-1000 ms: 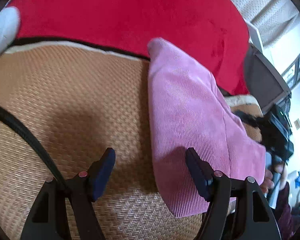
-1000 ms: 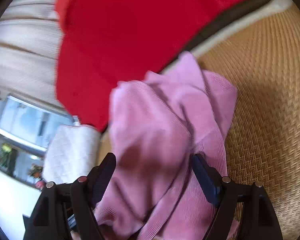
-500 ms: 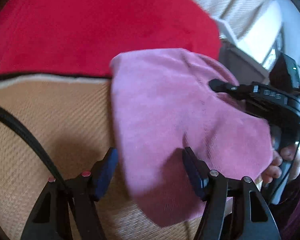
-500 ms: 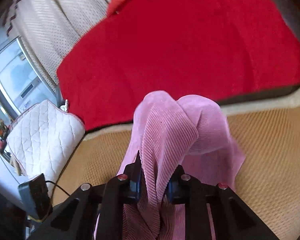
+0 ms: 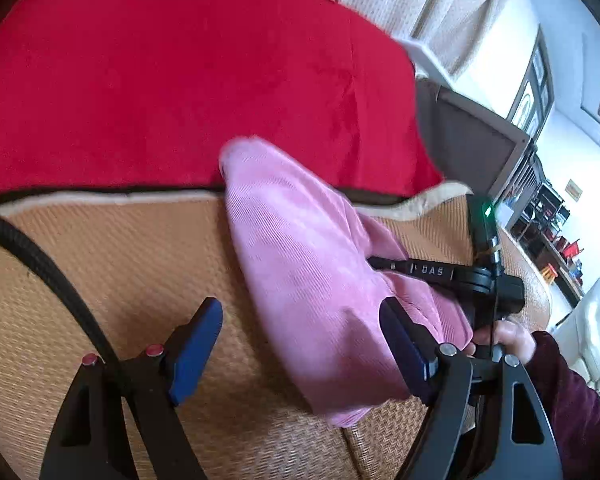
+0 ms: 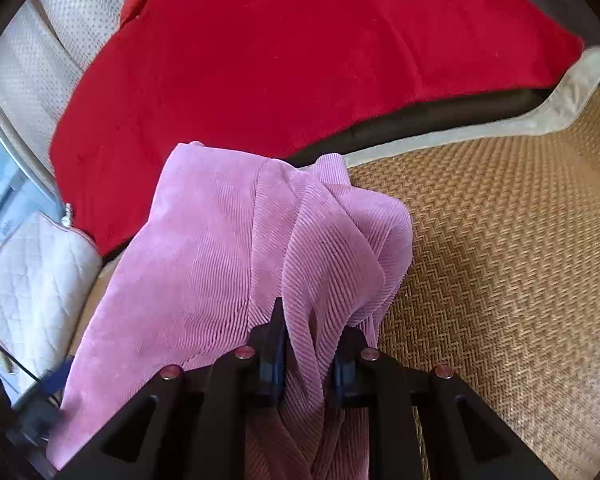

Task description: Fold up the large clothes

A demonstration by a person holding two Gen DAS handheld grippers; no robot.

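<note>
While the right gripper (image 6: 306,354) pinches a bunched fold of ribbed pink corduroy garment (image 6: 228,264), the left gripper (image 5: 300,344), just widened, grips nothing; the cloth drapes over a woven straw mat (image 6: 500,260), red blanket (image 6: 300,48) at twelve o'clock

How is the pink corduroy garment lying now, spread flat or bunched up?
Bunched up. The pink corduroy garment hangs in folds from the shut jaws of the right gripper, with its far part draped on the woven straw mat.

Pink ribbed corduroy garment (image 6: 204,264), bunched in loose folds, draped over woven tan mat (image 6: 500,260), one fold lifted and pinched
</note>
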